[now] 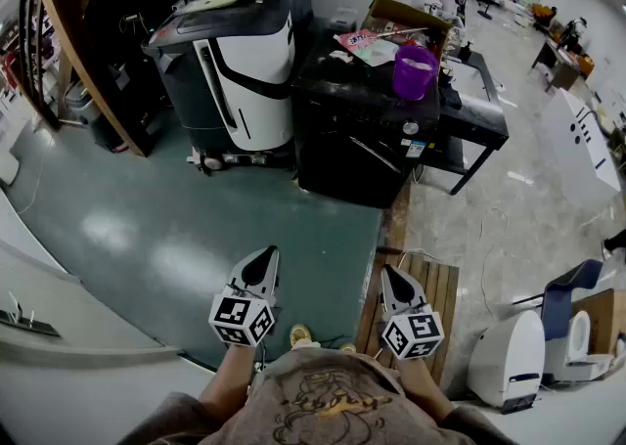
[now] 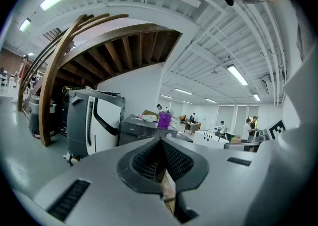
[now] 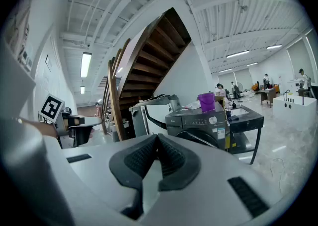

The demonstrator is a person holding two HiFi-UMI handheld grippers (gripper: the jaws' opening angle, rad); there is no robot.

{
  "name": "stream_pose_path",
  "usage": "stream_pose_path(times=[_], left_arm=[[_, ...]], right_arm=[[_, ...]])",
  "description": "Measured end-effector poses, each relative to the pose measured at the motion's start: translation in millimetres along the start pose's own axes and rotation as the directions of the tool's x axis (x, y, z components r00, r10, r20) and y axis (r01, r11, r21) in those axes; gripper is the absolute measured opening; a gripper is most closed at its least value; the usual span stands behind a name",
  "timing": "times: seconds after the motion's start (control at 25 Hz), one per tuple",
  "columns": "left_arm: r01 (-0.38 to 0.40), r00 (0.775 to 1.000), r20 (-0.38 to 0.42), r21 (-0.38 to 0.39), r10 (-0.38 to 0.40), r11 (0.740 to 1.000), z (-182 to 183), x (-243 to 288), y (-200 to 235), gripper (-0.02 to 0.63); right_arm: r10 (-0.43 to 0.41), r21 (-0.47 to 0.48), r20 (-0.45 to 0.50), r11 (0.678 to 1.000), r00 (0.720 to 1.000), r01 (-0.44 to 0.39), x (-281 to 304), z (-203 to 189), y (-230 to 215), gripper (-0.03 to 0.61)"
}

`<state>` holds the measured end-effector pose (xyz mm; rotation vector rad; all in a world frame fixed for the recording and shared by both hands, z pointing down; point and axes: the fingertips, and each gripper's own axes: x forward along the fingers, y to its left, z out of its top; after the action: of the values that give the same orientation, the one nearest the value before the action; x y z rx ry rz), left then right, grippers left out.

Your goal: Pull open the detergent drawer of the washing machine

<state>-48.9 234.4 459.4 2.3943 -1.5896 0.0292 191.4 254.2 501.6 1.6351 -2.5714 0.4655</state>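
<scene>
We wear a grey-brown top (image 1: 328, 399) with a dark line drawing (image 1: 318, 412) printed on the chest. Our left gripper (image 1: 262, 259) and right gripper (image 1: 391, 277) are pale grey shells that taper to a point. Each has black ribbed pads (image 2: 174, 159) and carries a white cube (image 1: 242, 319) bearing black square markers. Dark slots (image 3: 246, 196) are cut into the shells.

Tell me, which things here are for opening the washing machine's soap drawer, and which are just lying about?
For the job:
washing machine
left gripper, shut and empty
right gripper, shut and empty

Just lying about:
purple bucket on the washer's top
pink packet
cardboard box
grey-and-white machine beside the washer
</scene>
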Motion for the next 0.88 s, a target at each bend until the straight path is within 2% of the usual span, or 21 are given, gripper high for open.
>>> stream_pose_path(times=[0.36,0.88], left_arm=[[0.008,1.000,-0.010,-0.021,-0.008,1.000,-8,8,6,0.020],[0.048,0.999,-0.001,-0.016,-0.048,0.999,-3,16,63,0.020]], right_arm=[[0.005,0.036,-0.012,0.999,1.000,-0.005,10,-9,2,0.002],[-0.002,-0.001,-0.014,1.000,1.000,0.002,63,-8,45,0.002]])
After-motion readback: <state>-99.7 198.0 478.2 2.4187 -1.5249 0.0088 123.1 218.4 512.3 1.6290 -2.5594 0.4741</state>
